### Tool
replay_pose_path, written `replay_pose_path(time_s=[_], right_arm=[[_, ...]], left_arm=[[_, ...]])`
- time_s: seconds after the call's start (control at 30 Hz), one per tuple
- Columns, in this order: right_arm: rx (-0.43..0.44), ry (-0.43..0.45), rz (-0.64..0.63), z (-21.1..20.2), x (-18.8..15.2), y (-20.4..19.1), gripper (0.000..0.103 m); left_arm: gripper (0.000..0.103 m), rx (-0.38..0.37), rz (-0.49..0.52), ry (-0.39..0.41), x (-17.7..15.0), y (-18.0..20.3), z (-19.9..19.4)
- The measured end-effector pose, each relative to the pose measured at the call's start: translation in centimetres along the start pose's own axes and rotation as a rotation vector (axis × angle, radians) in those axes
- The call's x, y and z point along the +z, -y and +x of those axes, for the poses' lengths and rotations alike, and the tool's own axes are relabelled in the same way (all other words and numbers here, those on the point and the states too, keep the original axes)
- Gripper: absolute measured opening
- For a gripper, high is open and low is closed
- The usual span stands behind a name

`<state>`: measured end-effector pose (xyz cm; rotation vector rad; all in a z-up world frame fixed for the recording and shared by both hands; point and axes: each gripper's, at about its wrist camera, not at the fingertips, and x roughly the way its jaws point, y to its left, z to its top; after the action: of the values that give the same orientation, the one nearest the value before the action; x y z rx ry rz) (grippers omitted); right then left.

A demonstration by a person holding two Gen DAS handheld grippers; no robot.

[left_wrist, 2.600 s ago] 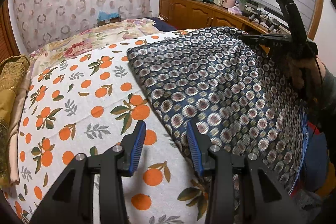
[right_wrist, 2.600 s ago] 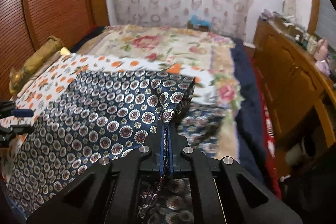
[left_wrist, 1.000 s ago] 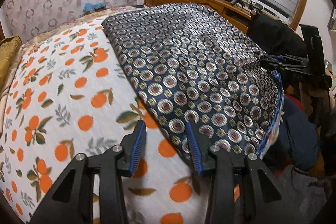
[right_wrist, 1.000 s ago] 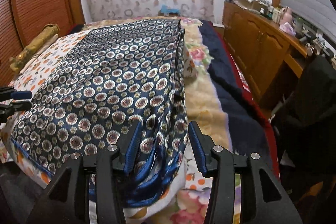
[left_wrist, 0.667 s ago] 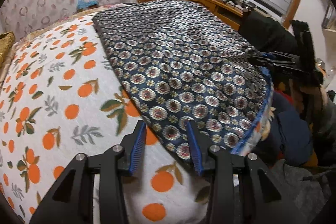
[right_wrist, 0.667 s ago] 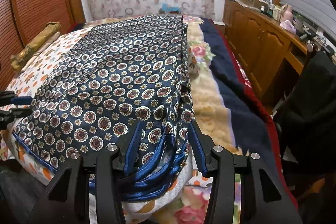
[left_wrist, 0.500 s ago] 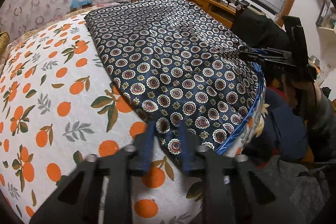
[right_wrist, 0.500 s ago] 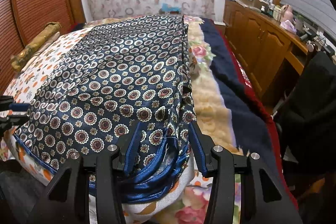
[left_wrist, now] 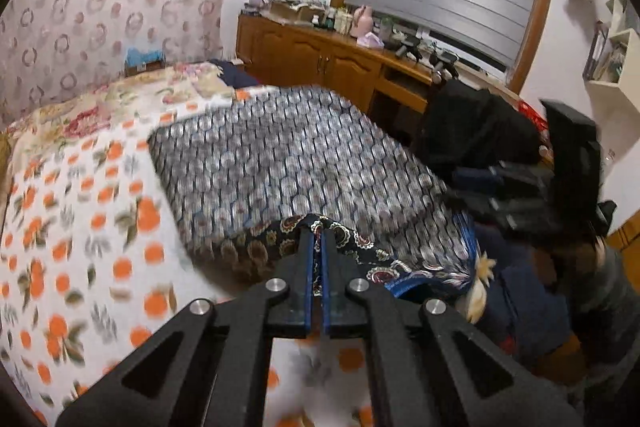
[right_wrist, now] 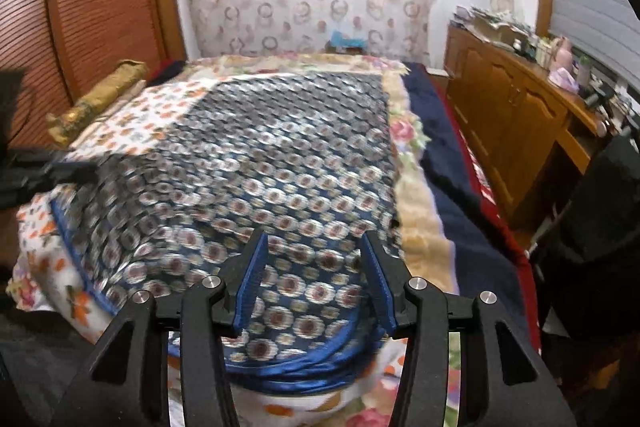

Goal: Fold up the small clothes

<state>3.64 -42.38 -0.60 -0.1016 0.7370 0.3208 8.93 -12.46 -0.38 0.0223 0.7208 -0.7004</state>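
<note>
A navy garment with a round medallion print and blue trim lies spread on the bed; it also shows in the right wrist view. My left gripper is shut on the garment's near left corner and lifts it off the orange-print sheet. My right gripper is open and empty above the garment's near right edge, apart from the cloth. The left gripper also shows blurred at the left of the right wrist view. The right gripper shows at the right of the left wrist view.
The bed carries an orange-print sheet and a floral blanket. A wooden cabinet with clutter stands to the right. A gold roll lies at the bed's far left. Dark clothing hangs by the cabinet.
My left gripper has shut on the garment's near corner and raised it. My right gripper released the cloth earlier, stays open and has risen slightly. Both views are blurred by motion.
</note>
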Motion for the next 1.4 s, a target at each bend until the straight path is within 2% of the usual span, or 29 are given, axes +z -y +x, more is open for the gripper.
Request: replay_pose_path(time_s=[0.17, 0.27, 0.5, 0.8, 1.07, 1.27, 1.33, 1.4], right_arm=[[0.034, 0.019, -0.021, -0.7, 0.7, -1.3, 0.053], [0.050, 0.029, -0.026, -1.0, 1.1, -1.6, 0.054], [0.088, 0.044, -0.035, -1.6, 1.1, -2.5, 0.056], [0.117, 0.018, -0.068, -1.4, 0.2, -3.8, 0.059], [0.022, -0.080, -0.092, 2.1, -1.2, -2.0, 0.059], [0.009, -0.098, -0.077, 3.6, -1.0, -0.2, 0.059], [0.008, -0.097, -0.080, 3.9, -0.6, 0.1, 0.055], [0.007, -0.090, -0.092, 4.1, 0.1, 0.4, 0.046]], left_arm=[[0.001, 0.039, -0.024, 0.014, 2.6, -1.5, 2.3], [0.001, 0.056, -0.040, 0.007, 2.9, -2.3, 3.3], [0.001, 0.077, -0.059, -0.006, 2.8, -3.0, 4.3], [0.001, 0.082, -0.076, -0.008, 2.7, -3.6, 4.7], [0.001, 0.083, -0.101, 0.004, 2.7, -4.6, 4.2], [0.001, 0.080, -0.130, 0.008, 2.7, -5.9, 4.2], [0.001, 0.081, -0.136, 0.009, 2.7, -6.2, 4.2], [0.001, 0.085, -0.139, 0.012, 2.8, -6.5, 4.0]])
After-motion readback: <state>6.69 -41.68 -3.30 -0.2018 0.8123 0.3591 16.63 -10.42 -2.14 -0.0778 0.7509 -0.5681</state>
